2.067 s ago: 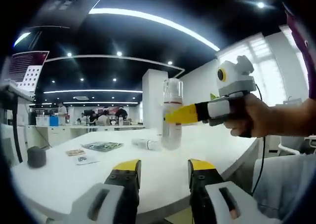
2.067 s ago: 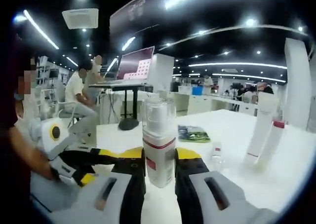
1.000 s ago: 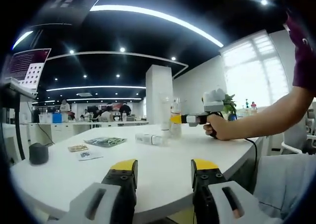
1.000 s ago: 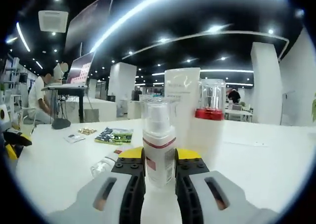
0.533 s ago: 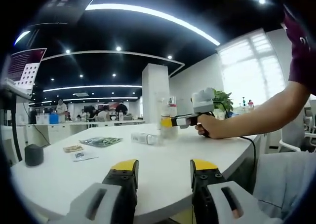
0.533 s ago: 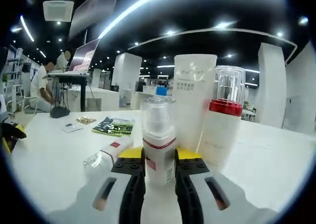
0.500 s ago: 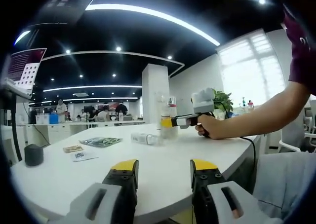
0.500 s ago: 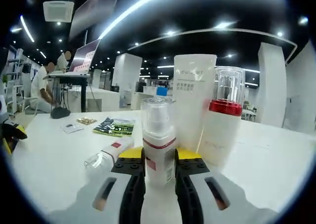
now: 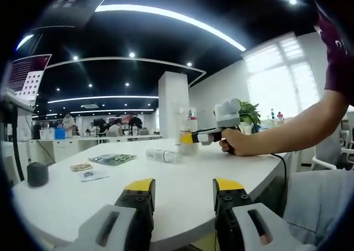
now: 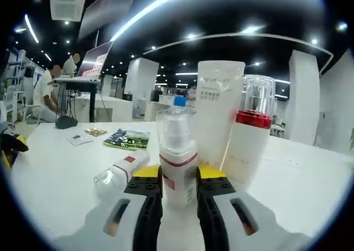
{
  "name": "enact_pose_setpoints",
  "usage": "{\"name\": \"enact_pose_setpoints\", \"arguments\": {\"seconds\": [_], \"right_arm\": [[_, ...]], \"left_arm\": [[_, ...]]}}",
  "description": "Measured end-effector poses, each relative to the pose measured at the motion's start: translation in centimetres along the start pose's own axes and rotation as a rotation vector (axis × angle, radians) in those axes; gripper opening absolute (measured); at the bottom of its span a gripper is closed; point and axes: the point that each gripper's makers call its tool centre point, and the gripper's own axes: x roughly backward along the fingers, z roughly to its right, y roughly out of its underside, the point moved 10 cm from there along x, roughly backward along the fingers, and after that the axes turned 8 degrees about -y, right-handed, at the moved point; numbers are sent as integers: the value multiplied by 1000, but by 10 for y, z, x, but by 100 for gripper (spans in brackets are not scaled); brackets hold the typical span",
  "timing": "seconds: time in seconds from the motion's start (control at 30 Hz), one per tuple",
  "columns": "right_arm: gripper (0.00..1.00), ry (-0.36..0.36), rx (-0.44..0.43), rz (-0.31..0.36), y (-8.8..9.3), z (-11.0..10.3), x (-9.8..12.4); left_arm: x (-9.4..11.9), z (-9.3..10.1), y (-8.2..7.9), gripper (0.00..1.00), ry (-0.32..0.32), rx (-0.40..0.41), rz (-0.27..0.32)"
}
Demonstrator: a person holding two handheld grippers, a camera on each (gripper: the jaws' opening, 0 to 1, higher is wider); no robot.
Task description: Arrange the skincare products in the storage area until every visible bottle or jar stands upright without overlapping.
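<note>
On the white table (image 10: 310, 173), the right gripper (image 10: 176, 187) has its jaws closed on a small pump bottle (image 10: 176, 157), held upright just in front of a tall white tube (image 10: 219, 115) and a red-collared bottle (image 10: 249, 137), both standing. Placing step looks in hand; next: set it down beside them without touching, then release. 1 clear-capped bottle (image 10: 119, 171) lies on its side to the left and needs standing up. Contents can't be told. Left gripper (image 9: 182, 198) hangs apart at the table edge, jaws wide, holding nothing.
</note>
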Motion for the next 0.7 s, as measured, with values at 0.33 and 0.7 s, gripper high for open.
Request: {"name": "enact_pose_setpoints", "arguments": {"seconds": [0.33,0.7], "right_arm": [[22,-9,-6,-21,2,-2,0],[21,33,-163,19,0,6,16]], "left_arm": [[1,1,1,43,3,-10,-9],[2,0,2,42,0,-20,-21]]}}
